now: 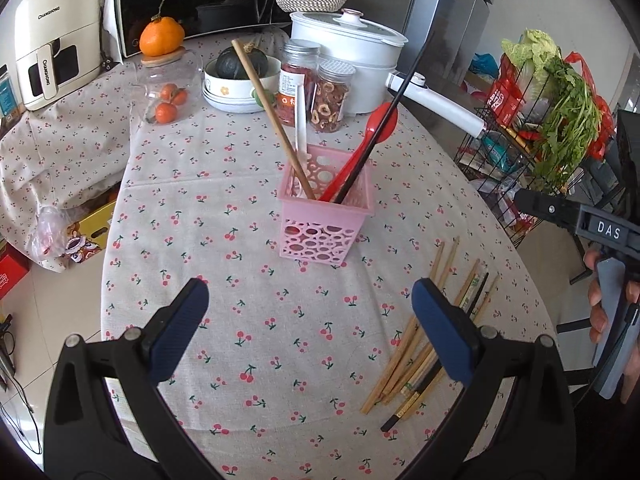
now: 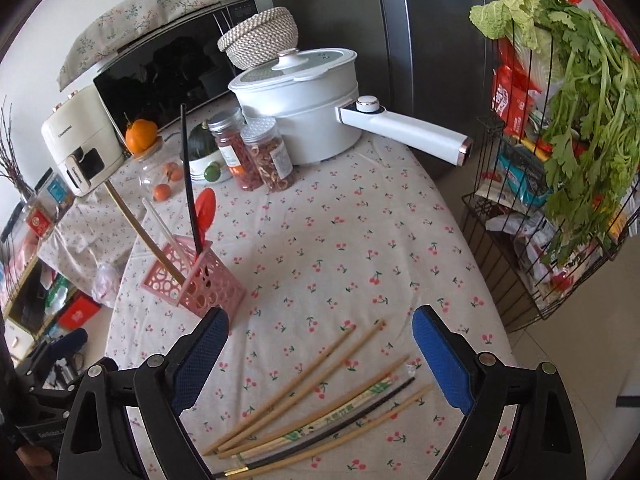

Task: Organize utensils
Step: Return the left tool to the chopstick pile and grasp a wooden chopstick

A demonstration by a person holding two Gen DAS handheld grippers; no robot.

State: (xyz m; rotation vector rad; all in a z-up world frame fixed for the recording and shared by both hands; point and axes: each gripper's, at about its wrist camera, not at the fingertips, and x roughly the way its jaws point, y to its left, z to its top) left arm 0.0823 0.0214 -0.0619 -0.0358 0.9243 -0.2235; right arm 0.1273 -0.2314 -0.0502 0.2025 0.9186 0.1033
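A pink perforated holder (image 1: 326, 216) (image 2: 200, 280) stands on the cherry-print tablecloth. In it lean a wooden chopstick (image 1: 272, 120), a white spoon (image 1: 301, 120), a red spoon (image 1: 360, 152) and a black chopstick (image 1: 384, 120). Several loose chopsticks (image 1: 416, 360) (image 2: 320, 400), wooden, paper-wrapped and black, lie fanned out near the table's front right edge. My left gripper (image 1: 310, 286) is open over bare cloth, its right finger above the pile. My right gripper (image 2: 320, 314) is open just above the loose chopsticks, with nothing between its pads.
A white pot (image 2: 304, 112) with a long handle, two jars (image 2: 256, 152), a bowl holding a dark squash (image 1: 240, 80) and a glass jar of oranges (image 1: 168, 92) crowd the table's back. A wire rack of greens (image 2: 560, 160) stands off the right edge.
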